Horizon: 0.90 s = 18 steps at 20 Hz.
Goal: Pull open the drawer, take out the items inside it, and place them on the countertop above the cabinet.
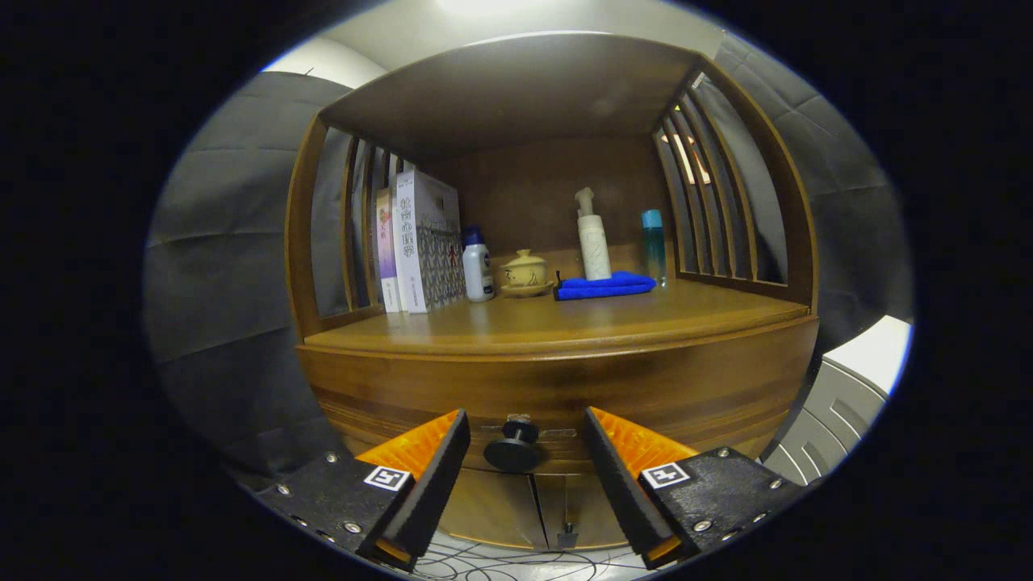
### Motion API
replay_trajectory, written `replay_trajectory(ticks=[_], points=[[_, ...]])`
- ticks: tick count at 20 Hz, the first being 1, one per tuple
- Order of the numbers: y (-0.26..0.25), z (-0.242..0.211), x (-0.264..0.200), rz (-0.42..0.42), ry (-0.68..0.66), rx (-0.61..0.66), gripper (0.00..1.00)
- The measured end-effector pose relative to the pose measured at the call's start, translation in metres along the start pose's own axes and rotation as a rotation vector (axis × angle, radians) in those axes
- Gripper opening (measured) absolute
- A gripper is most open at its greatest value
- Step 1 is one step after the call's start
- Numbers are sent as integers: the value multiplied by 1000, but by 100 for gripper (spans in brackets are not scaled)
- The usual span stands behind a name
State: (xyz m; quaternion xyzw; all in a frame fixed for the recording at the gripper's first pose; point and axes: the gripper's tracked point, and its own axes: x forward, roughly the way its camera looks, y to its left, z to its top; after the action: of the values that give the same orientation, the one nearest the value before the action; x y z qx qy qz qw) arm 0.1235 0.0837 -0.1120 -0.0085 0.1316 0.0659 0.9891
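Your gripper (524,452) is spread wide, with its two fingers on either side of the drawer knob (513,446) and touching nothing. The knob sits in the gap between them, nearer the left finger, with clear air on both sides. It is mounted on the front of the drawer (557,391), which is flush with the cabinet face and fully closed, so whatever is inside is hidden.

Just above the drawer front runs the rounded front edge of the worktop (565,327). The front half of that surface is bare wood, open from one slatted side to the other. The things on it stand towards the back: two boxes (424,242) upright against the left slats, a small white bottle (478,265) beside them, a lidded ceramic cup (524,272) on its saucer, a folded blue cloth (605,285), a tall white pump bottle (593,238) behind the cloth, and a teal bottle (653,242) near the right slats.

A wooden roof closes the shelf from above. Below the drawer, two cabinet doors (533,504) meet at a centre seam.
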Motion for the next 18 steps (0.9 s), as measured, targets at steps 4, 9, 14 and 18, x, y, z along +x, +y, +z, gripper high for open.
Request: replay_trajectory(ticks=[4, 9, 14, 18], points=[[7, -16, 10, 7, 40, -25, 72], [10, -19, 13, 0, 40, -48, 48], [9, -18, 9, -15, 62, -30, 30], [9, -21, -9, -22, 67, -38, 30]])
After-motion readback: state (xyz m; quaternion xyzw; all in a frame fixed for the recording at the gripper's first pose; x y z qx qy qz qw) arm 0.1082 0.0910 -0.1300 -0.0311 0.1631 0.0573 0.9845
